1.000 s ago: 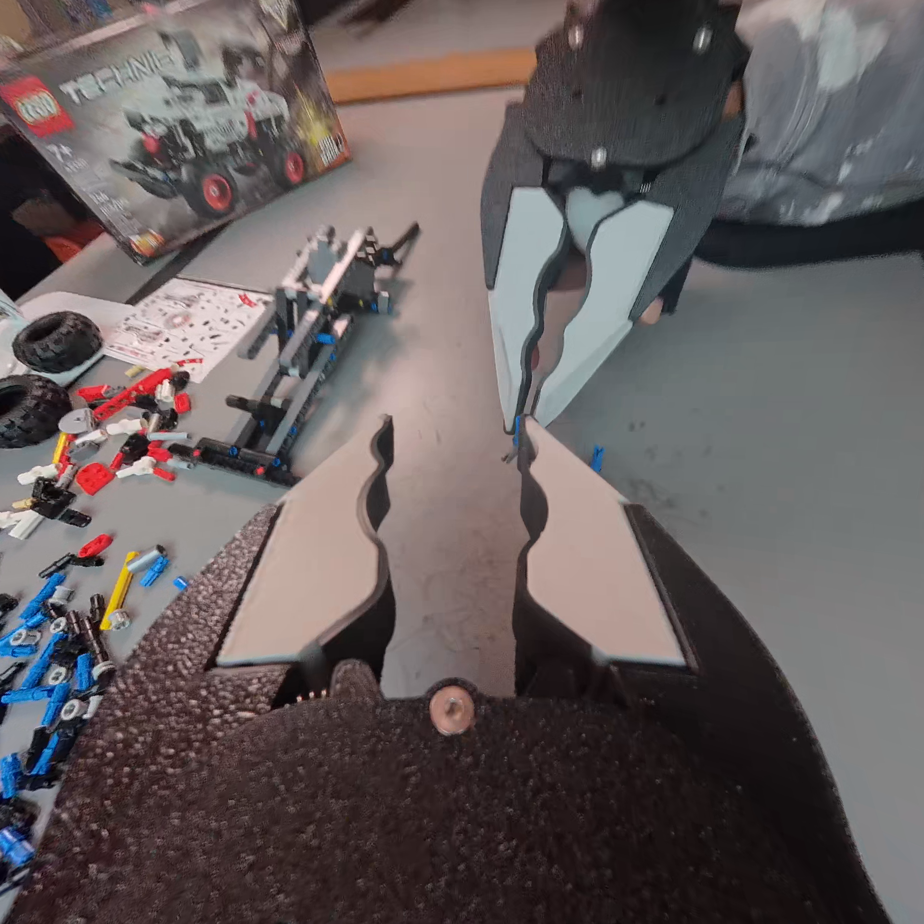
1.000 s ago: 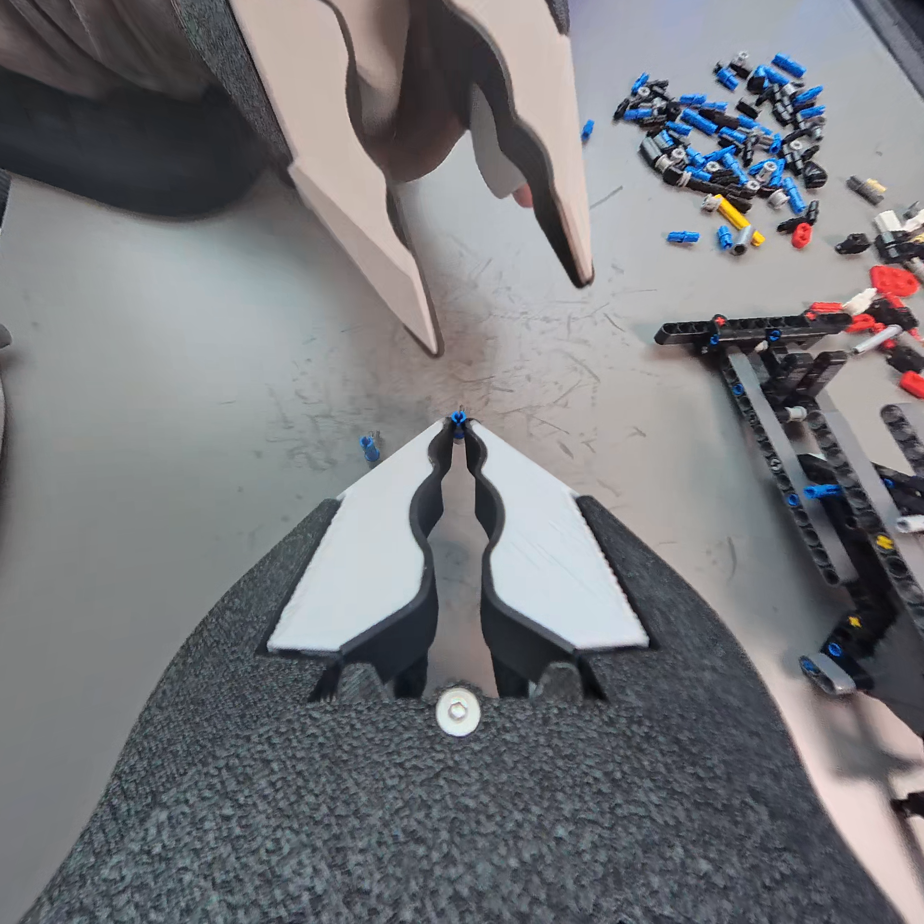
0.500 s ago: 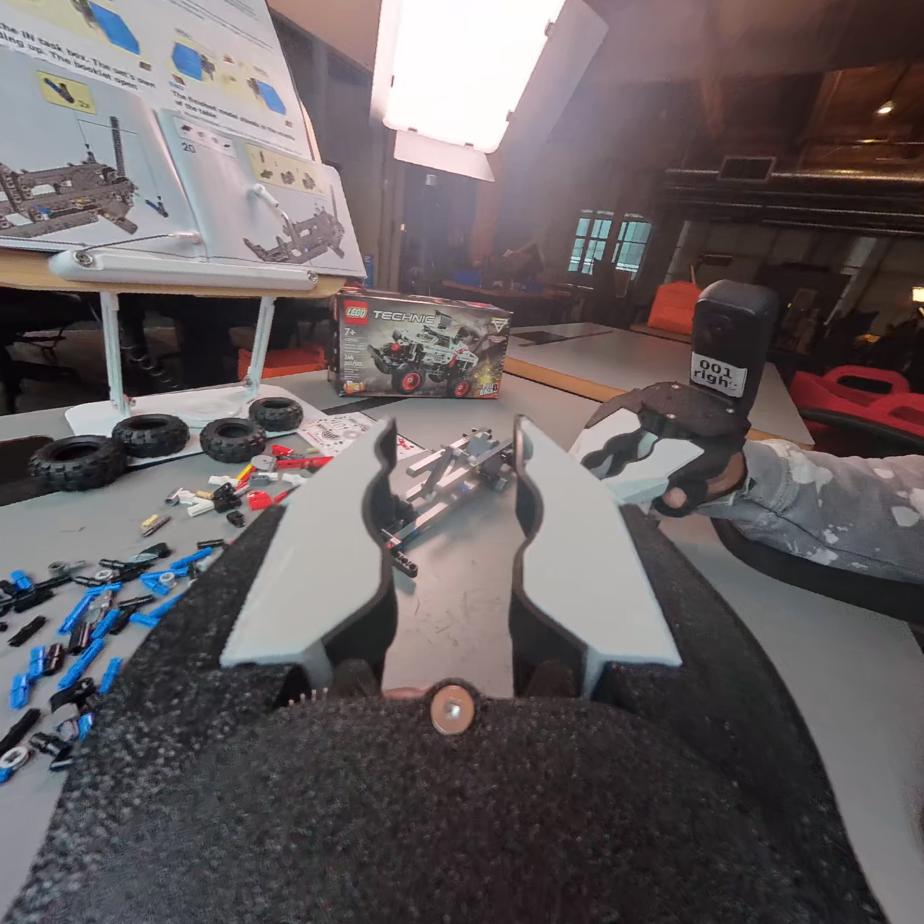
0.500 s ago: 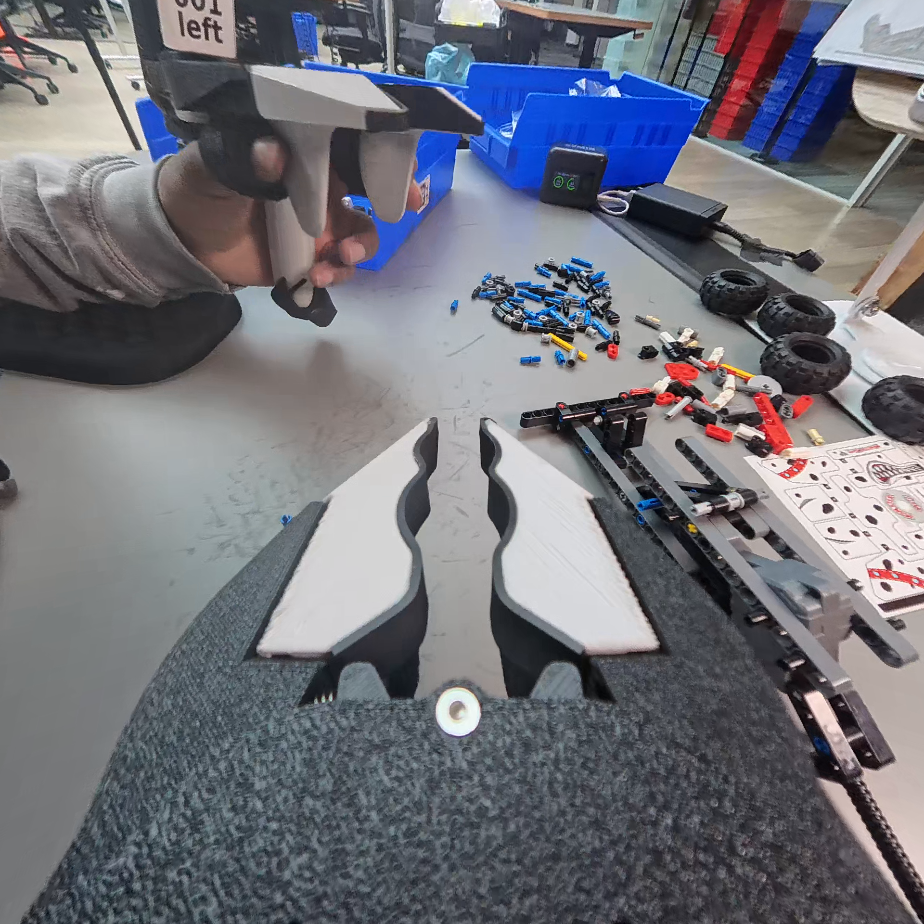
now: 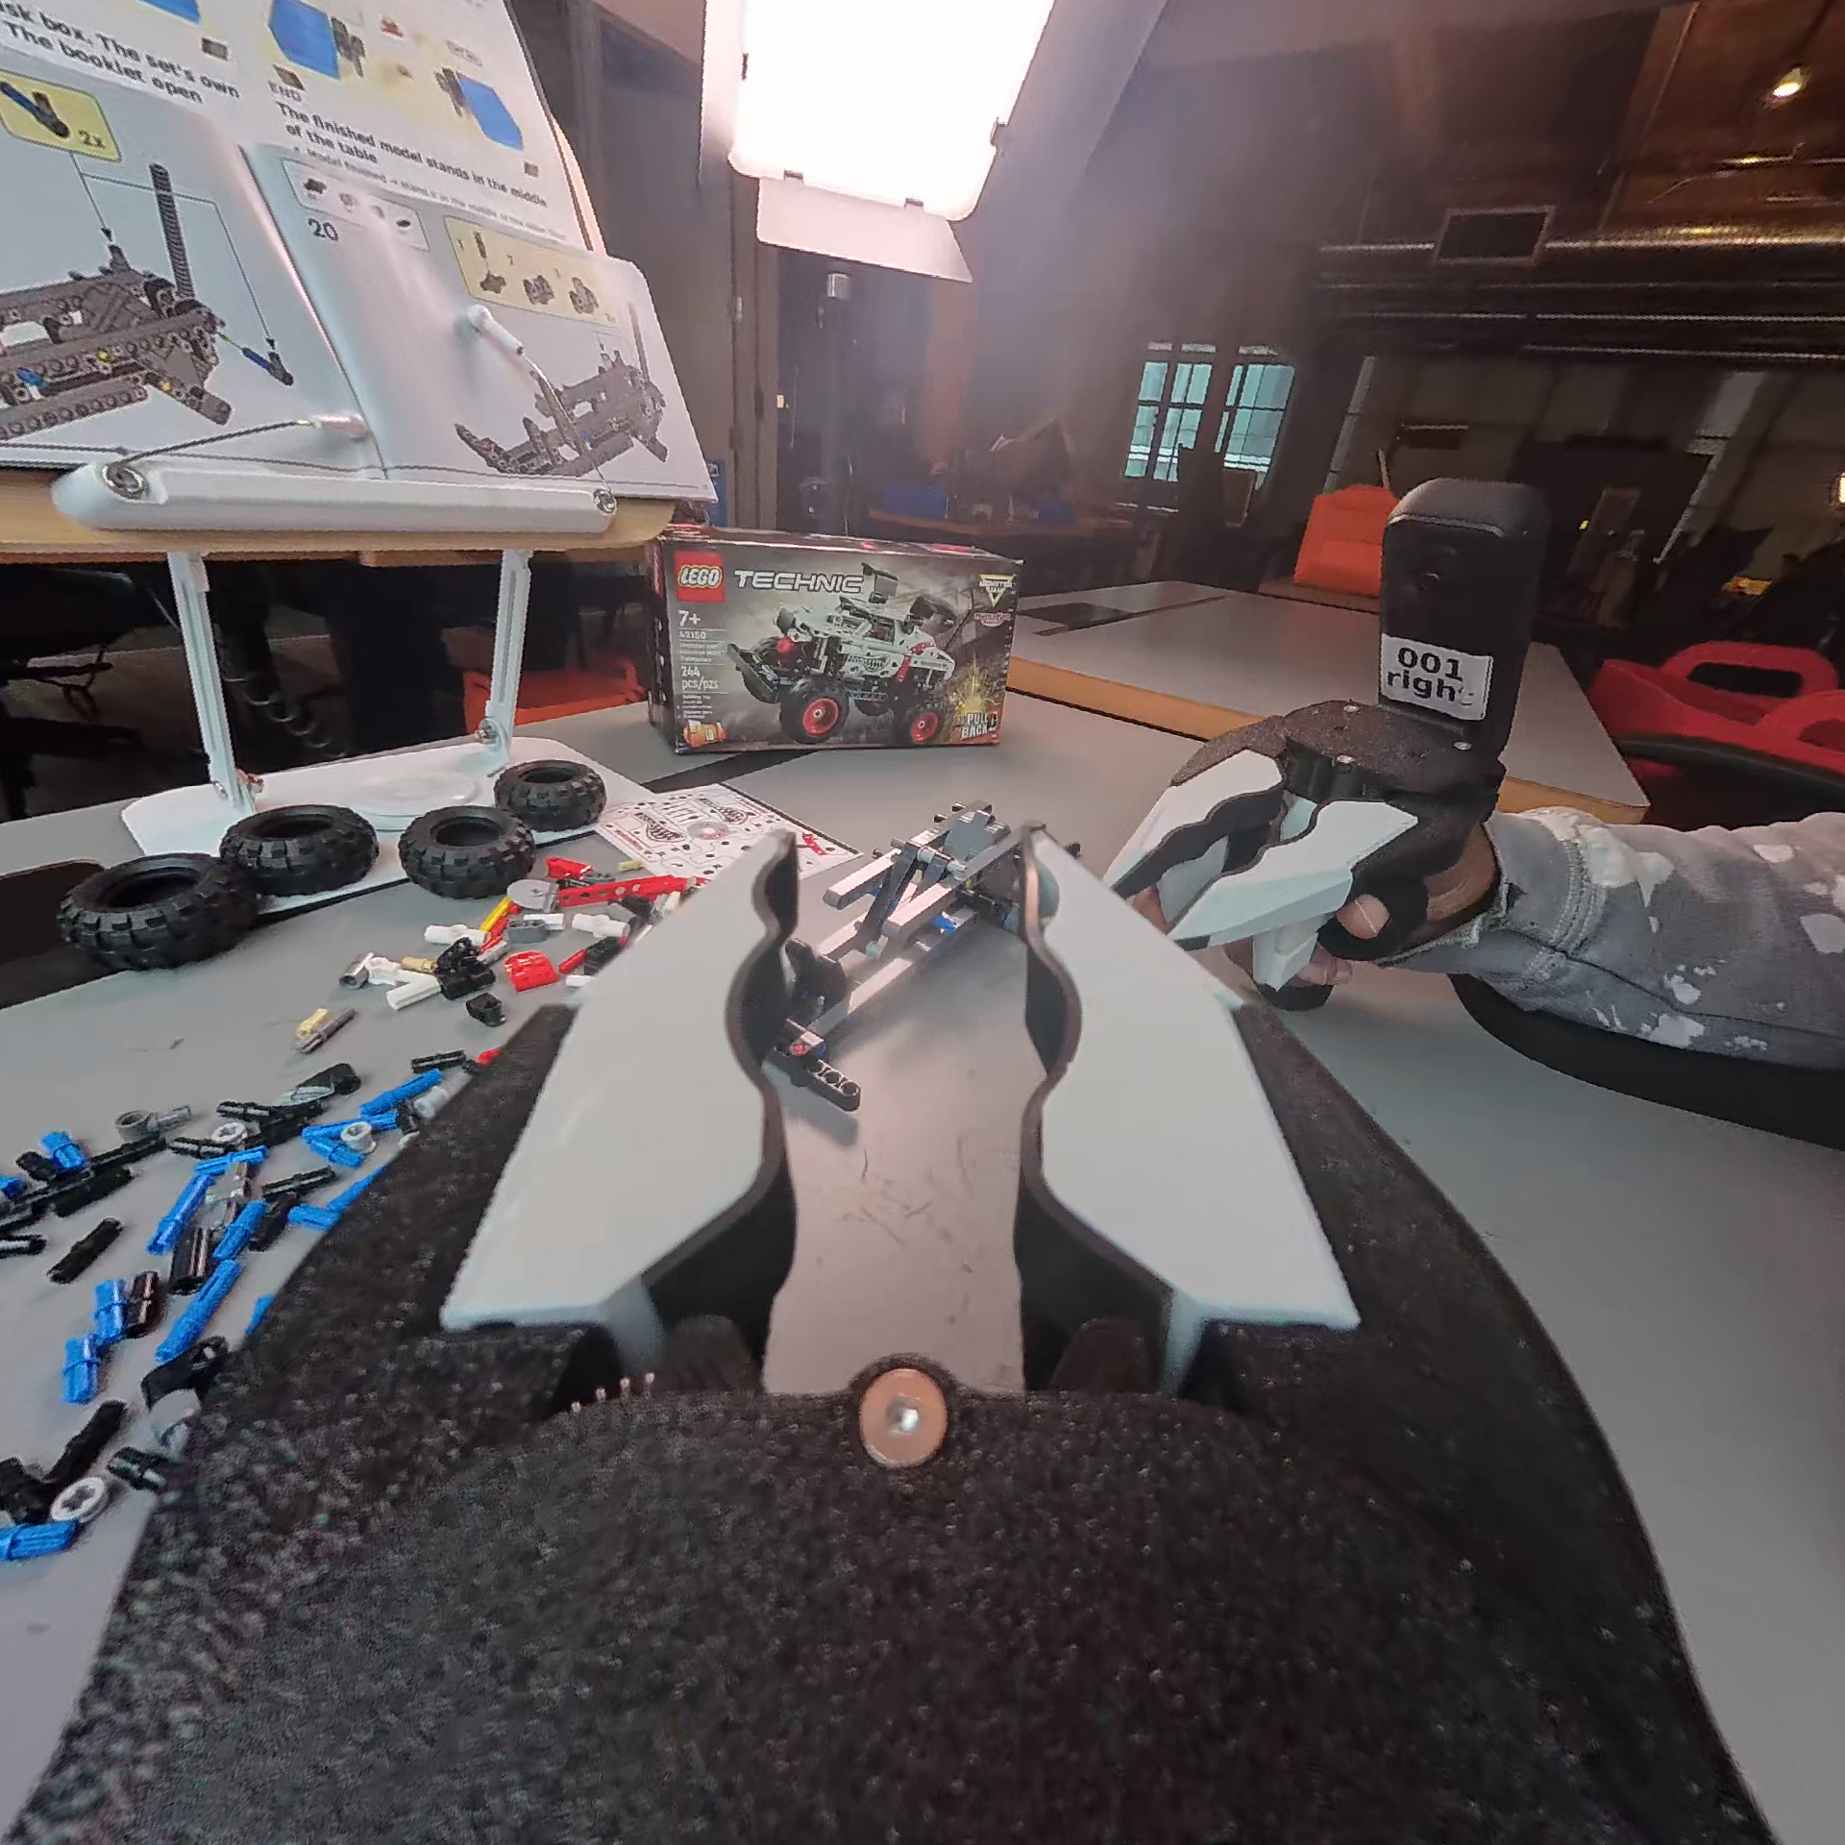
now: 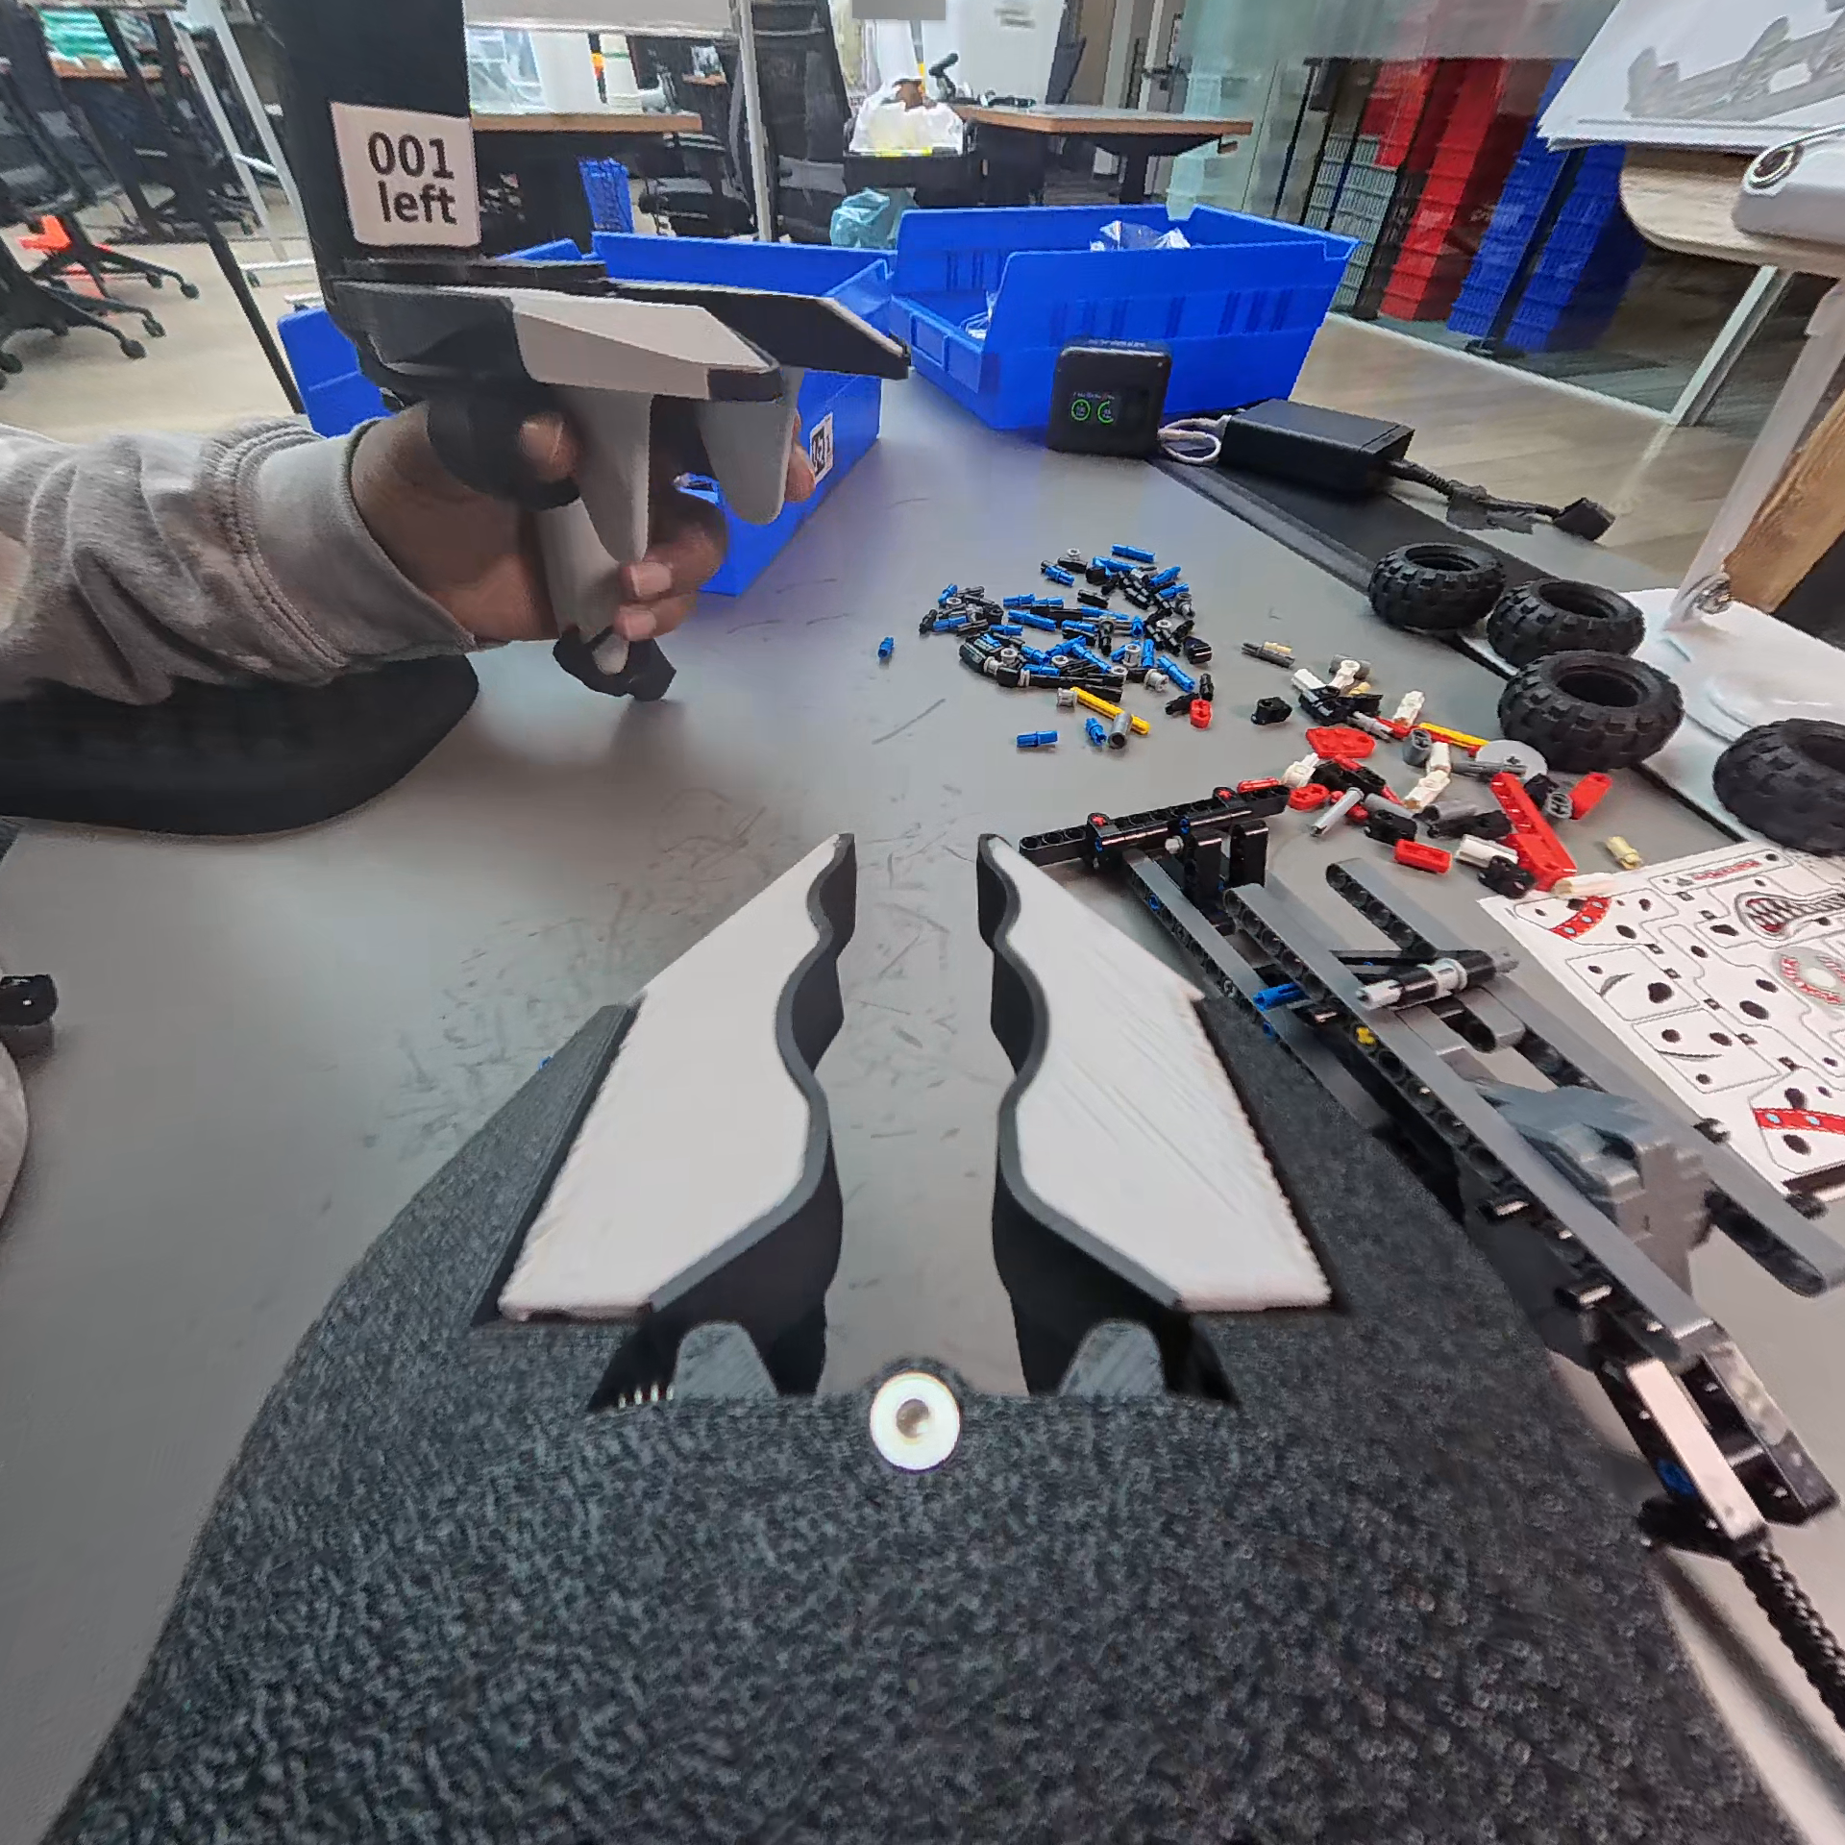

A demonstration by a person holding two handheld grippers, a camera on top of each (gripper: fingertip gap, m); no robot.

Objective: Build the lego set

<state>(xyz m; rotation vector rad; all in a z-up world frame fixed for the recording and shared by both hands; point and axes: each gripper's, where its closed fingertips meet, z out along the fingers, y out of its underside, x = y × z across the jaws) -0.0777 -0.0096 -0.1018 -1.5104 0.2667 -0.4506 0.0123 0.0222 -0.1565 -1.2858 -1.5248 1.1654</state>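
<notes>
The partly built dark grey and black Lego chassis (image 6: 1398,1018) lies on the grey table, just right of my right gripper (image 6: 917,859), which is open and empty and held low over the table. In the left wrist view the chassis (image 5: 899,928) shows between the tips of my left gripper (image 5: 914,869), also open and empty. The right gripper (image 5: 1148,899) is beside the chassis's far end. The left gripper (image 6: 844,374) is held level above the table, apart from the chassis. Loose blue and black pins (image 6: 1078,639) lie in a pile.
Red, white and grey small parts (image 6: 1448,789), several black tyres (image 6: 1587,699) and a sticker sheet (image 6: 1697,988) lie beyond the chassis. The set's box (image 5: 839,639) and an instruction booklet on a stand (image 5: 300,300) are at the back. Blue bins (image 6: 1098,290) stand at the far side.
Both grippers have risen from pointing down at the table and tilted level, moving apart. The right gripper, shut on a small blue pin a second ago, has opened and is empty.
</notes>
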